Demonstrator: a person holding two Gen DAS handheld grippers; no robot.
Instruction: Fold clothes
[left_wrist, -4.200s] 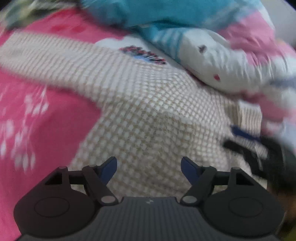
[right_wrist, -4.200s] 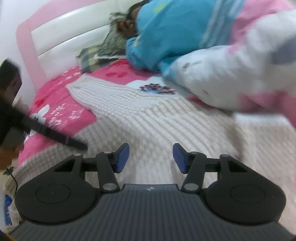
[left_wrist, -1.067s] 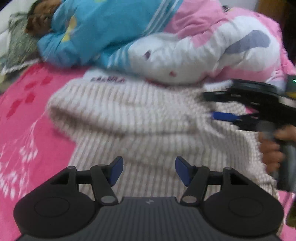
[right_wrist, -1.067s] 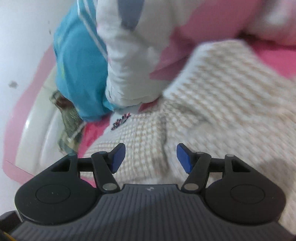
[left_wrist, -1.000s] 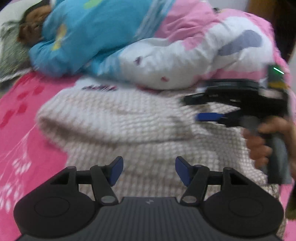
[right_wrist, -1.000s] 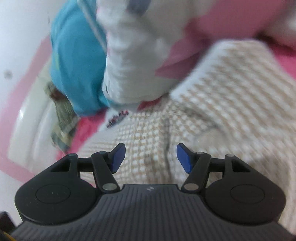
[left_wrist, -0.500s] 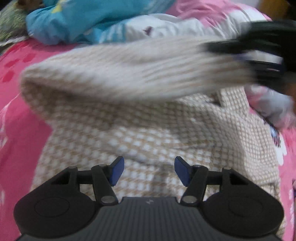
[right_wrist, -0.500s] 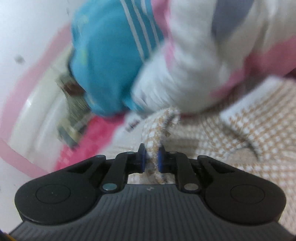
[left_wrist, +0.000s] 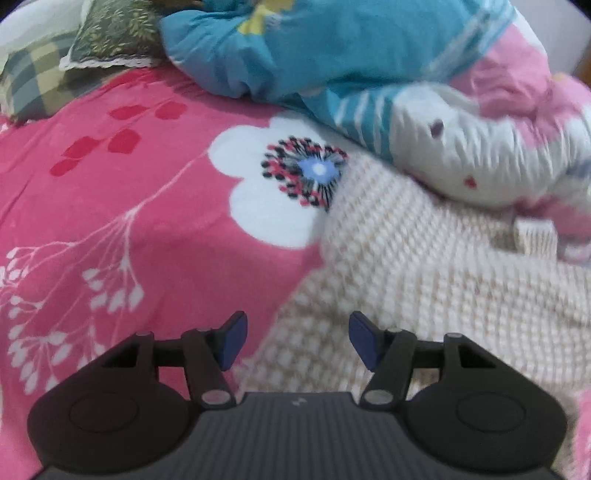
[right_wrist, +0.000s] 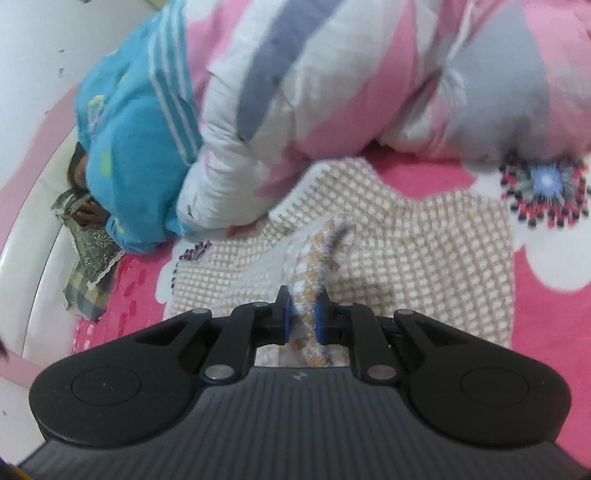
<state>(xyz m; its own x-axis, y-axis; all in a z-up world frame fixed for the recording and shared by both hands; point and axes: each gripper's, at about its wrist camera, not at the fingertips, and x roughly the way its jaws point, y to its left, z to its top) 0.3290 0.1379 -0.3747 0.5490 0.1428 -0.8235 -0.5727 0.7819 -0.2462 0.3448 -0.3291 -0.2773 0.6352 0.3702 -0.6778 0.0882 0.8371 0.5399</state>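
A cream and tan checked knit sweater (left_wrist: 424, 280) lies on a pink flowered bedsheet (left_wrist: 110, 192). My left gripper (left_wrist: 295, 338) is open and hovers over the sweater's left edge, where knit meets sheet, with nothing between its fingers. In the right wrist view the same sweater (right_wrist: 424, 251) is spread flat, and my right gripper (right_wrist: 303, 321) is shut on a pinched-up fold of it. That fold rises from the blue pads (right_wrist: 320, 317) and stands lifted above the rest of the cloth.
A person in a blue top (right_wrist: 136, 147) lies at the head of the bed under a pink, white and grey quilt (right_wrist: 369, 92) that borders the sweater's far side. A green checked pillow (left_wrist: 55, 62) lies by the white and pink headboard (right_wrist: 22, 229).
My right gripper closed on a fold of the sweater and lifted it. The left gripper slid left, so the pink sheet fills its left half and the other gripper has left its view.
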